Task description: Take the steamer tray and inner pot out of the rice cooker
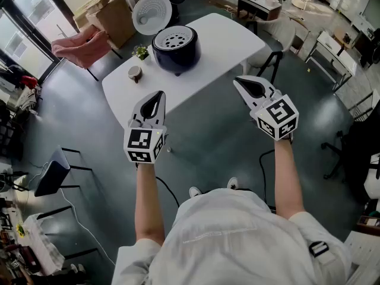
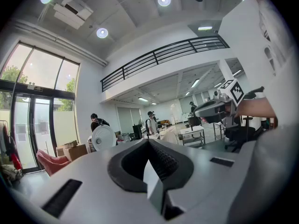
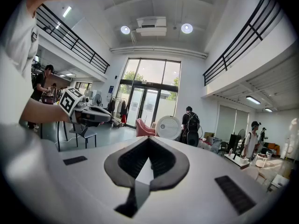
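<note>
Where the arms stand: both bare forearms reach forward from a white shirt (image 1: 219,230), side by side and well apart, wrists about level.
Left gripper (image 1: 159,95): jaws pressed together with nothing between them. Its nose aims ahead, tipped only slightly down, and its marker cube (image 1: 144,144) faces back toward the person.
Right gripper (image 1: 237,82): clenched as well and empty. It is also near level and angled a little inward, toward the left one.
Rice cooker (image 1: 175,49): dark, on the white table (image 1: 231,37). It sits ahead of both grippers and between the lines they point along, well apart from either tip.
Lid (image 1: 151,12): swung up and open behind the cooker (each gripper view shows it as a white disc beyond the closed jaw tips).
Steamer tray (image 1: 174,40): white and perforated, seated in the cooker's mouth, untouched by either gripper.
Inner pot: under the tray, so it cannot be seen.
Cup (image 1: 135,73): small and brown, on the table ahead of the left gripper and to the left of the cooker.
Plant (image 1: 141,52): small and green, beyond the cup and just beside the cooker.
Pink chair (image 1: 80,46): off the table, far ahead and to the left of the left gripper.
Black chair (image 1: 53,174): on the floor to the left of the left gripper, nearer the person.
</note>
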Motion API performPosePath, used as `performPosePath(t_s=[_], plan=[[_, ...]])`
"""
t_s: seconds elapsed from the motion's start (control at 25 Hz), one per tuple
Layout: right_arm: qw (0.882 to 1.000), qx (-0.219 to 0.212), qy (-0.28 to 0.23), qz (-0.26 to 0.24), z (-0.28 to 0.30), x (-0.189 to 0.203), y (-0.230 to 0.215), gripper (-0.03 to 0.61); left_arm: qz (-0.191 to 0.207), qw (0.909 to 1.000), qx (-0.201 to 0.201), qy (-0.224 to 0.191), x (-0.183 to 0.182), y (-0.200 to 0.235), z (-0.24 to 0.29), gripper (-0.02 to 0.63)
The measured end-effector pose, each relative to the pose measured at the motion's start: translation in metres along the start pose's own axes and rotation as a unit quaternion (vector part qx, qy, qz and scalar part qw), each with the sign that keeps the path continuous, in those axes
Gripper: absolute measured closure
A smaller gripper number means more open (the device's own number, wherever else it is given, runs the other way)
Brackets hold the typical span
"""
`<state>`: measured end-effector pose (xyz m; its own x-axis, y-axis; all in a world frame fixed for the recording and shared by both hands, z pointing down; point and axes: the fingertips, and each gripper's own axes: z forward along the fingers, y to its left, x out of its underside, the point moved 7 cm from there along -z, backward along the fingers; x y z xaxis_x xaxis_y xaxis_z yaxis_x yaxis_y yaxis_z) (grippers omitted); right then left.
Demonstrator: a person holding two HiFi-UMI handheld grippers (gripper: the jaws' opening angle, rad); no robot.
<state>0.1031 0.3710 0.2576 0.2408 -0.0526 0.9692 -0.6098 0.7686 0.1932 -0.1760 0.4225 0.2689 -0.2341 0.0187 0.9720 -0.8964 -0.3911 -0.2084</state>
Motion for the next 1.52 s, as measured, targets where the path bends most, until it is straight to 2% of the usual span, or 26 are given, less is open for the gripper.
performPosePath(t_s=[0.12,0.24,0.4,0.64,0.92,1.16,1.2,1.24,1.28,1.32,1.44,1.52], plan=[[1.000,-0.004,0.001,0.002,0.000,0.003,-0.002,0.557,0.003,1.0000,0.003,0.005,0.000,-0.004,0.003,0.606],[0.999,-0.028,0.014,0.010,0.003,0.008,-0.003,0.557,0.004,0.9999,0.005,0.009,0.000,-0.007,0.007,0.606],[0.998,-0.047,0.018,0.037,0.003,0.013,-0.005,0.557,0.007,0.9998,0.003,0.016,-0.002,-0.011,0.009,0.606],[0.998,-0.045,0.003,0.054,0.005,0.018,-0.025,0.557,0.004,0.9993,-0.018,0.034,-0.002,-0.016,0.014,0.606],[0.993,-0.100,0.003,0.063,-0.001,0.029,-0.049,0.557,-0.003,0.9977,-0.042,0.053,-0.002,-0.041,0.031,0.606],[0.994,-0.095,0.001,0.049,-0.016,0.045,-0.088,0.557,-0.026,0.9952,-0.082,0.046,-0.003,-0.064,0.042,0.606],[0.994,-0.095,0.002,0.047,-0.017,0.048,-0.094,0.557,-0.027,0.9948,-0.085,0.048,-0.004,-0.067,0.044,0.593],[0.994,-0.094,0.000,0.048,-0.018,0.049,-0.098,0.555,-0.026,0.9945,-0.087,0.052,-0.005,-0.070,0.045,0.521],[0.994,-0.093,-0.002,0.050,-0.020,0.051,-0.102,0.555,-0.025,0.9942,-0.088,0.055,-0.005,-0.074,0.046,0.484],[0.994,-0.092,-0.004,0.053,-0.020,0.052,-0.106,0.554,-0.024,0.9940,-0.089,0.058,-0.005,-0.077,0.047,0.483],[0.994,-0.097,-0.002,0.051,-0.021,0.054,-0.110,0.436,-0.024,0.9934,-0.092,0.064,-0.005,-0.083,0.049,0.482],[0.994,-0.096,0.003,0.044,-0.022,0.056,-0.112,0.387,-0.027,0.9928,-0.096,0.067,-0.004,-0.086,0.052,0.483]])
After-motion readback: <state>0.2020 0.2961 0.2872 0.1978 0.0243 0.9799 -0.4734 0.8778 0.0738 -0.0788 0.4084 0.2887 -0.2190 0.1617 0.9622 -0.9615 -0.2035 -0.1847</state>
